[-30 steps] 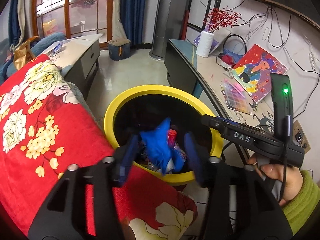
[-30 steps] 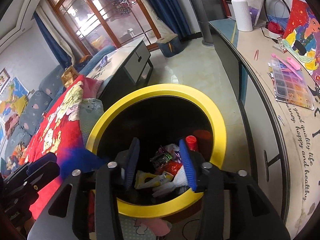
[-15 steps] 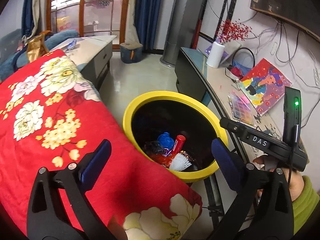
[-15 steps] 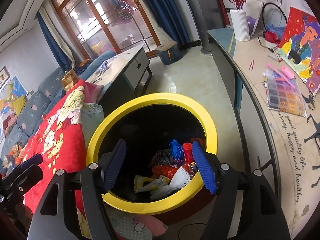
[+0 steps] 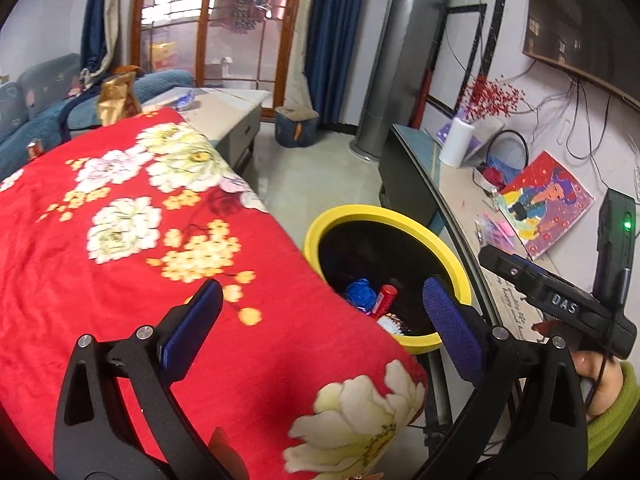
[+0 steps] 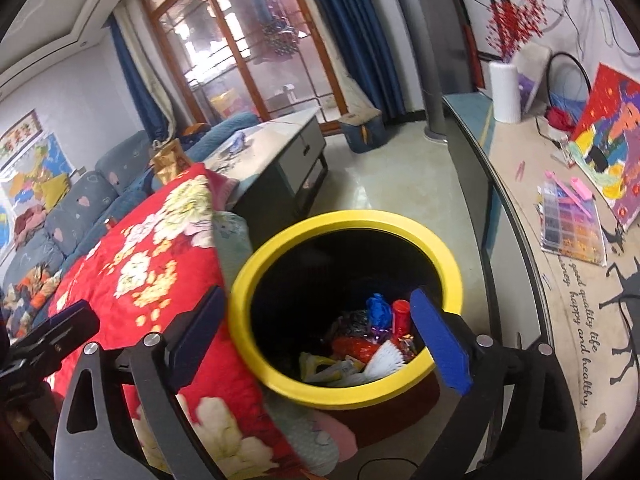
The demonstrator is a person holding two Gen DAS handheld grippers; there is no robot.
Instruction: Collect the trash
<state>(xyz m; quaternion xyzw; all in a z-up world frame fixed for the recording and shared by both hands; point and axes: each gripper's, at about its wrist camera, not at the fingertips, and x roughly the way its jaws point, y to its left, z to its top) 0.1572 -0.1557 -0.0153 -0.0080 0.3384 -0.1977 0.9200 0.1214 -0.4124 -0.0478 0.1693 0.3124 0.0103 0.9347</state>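
Gripper label: white letters "DAS" are showing on the black body of the right gripper point(image 5: 568, 304), seen from the left wrist view.
Tabletop lettering: black script is running along the edge of the side table point(image 6: 516, 184); "good quality life" and "happy and healthy" are reading clearly in the right wrist view.
Wall picture: a framed picture point(image 6: 18, 136) is carrying a row of characters, too small to read.
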